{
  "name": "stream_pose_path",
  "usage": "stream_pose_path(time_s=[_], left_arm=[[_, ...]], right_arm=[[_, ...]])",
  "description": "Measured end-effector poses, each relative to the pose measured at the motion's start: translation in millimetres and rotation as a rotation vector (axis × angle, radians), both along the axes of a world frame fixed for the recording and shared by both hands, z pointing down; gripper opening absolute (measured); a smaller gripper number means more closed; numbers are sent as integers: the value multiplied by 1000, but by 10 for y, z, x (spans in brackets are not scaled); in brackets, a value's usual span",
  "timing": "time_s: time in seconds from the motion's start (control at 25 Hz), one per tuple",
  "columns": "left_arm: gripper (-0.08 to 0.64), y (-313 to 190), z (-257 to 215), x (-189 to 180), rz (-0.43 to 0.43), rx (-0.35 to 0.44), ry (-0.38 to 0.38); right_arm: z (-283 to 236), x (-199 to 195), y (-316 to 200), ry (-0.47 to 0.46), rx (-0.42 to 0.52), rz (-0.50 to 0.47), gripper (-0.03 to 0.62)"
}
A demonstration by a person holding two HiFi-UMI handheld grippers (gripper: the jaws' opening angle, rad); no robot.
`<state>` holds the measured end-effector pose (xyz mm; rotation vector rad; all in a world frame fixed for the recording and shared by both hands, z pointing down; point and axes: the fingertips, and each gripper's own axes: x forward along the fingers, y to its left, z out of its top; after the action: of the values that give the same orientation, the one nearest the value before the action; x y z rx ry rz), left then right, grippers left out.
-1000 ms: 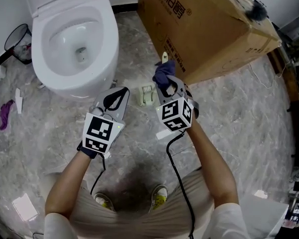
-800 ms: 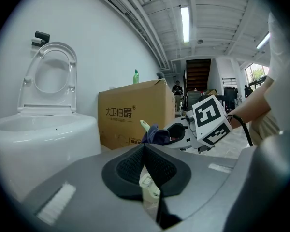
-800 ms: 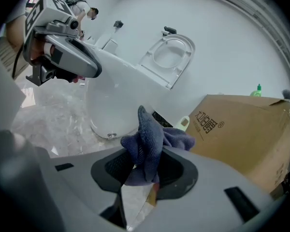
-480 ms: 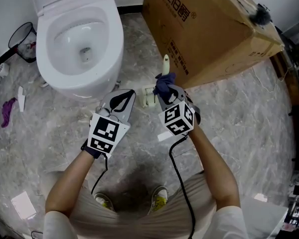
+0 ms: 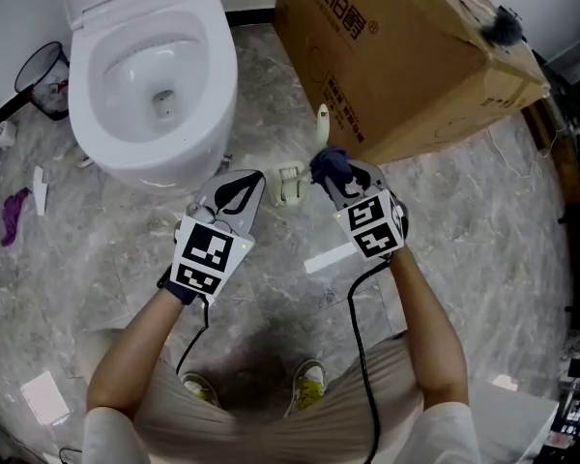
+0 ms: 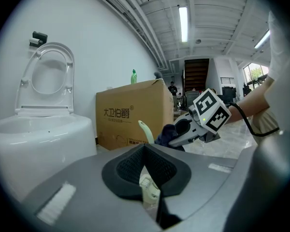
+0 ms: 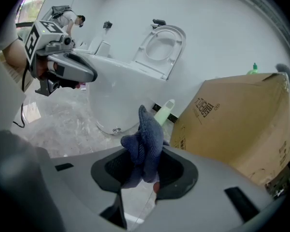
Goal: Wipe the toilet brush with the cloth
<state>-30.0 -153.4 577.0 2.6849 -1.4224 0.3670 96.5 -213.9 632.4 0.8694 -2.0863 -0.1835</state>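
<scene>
The toilet brush stands on the floor between the toilet and the box, its pale handle (image 5: 321,121) rising from a cream holder (image 5: 288,185). My right gripper (image 5: 331,170) is shut on a dark blue cloth (image 5: 329,164), just right of the handle and apart from it. In the right gripper view the cloth (image 7: 145,143) bunches between the jaws with the handle (image 7: 164,111) behind it. My left gripper (image 5: 254,176) is shut on nothing, left of the holder. In the left gripper view the holder (image 6: 150,191) shows under the jaws and the handle (image 6: 145,131) beyond.
A white toilet (image 5: 155,75) with its seat up stands at the upper left. A large cardboard box (image 5: 406,46) fills the upper right. A black wire bin (image 5: 41,80) and a purple scrap (image 5: 14,216) lie at the left. A white strip (image 5: 327,257) lies on the marble floor.
My right gripper with the cloth has shifted right and slightly down, away from the brush handle. The left gripper has barely moved in the last half second.
</scene>
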Motion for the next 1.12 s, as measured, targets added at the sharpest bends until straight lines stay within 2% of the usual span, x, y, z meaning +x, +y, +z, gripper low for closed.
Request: stream_pose_path(time_s=[0.24,0.44,0.56,0.72,1.12], left_arm=[[0,6,-18,13,-1,5,-5],[0,11,-19,-5,-7,5,-10],[0,19,-16,-7,-8,5,-15],[0,27,-9,-18,-10,2,-20],[0,17,15,-29,-17,0,-26]], right_arm=[[-229,151,-153,-115,36,86,135],[-502,190,-275,-198,148,141,135],[-718,149,-307,-272,222,135,135],[-865,39,-308,-351,247,113,135],[-447,-147,-244,-246,176,51,135]])
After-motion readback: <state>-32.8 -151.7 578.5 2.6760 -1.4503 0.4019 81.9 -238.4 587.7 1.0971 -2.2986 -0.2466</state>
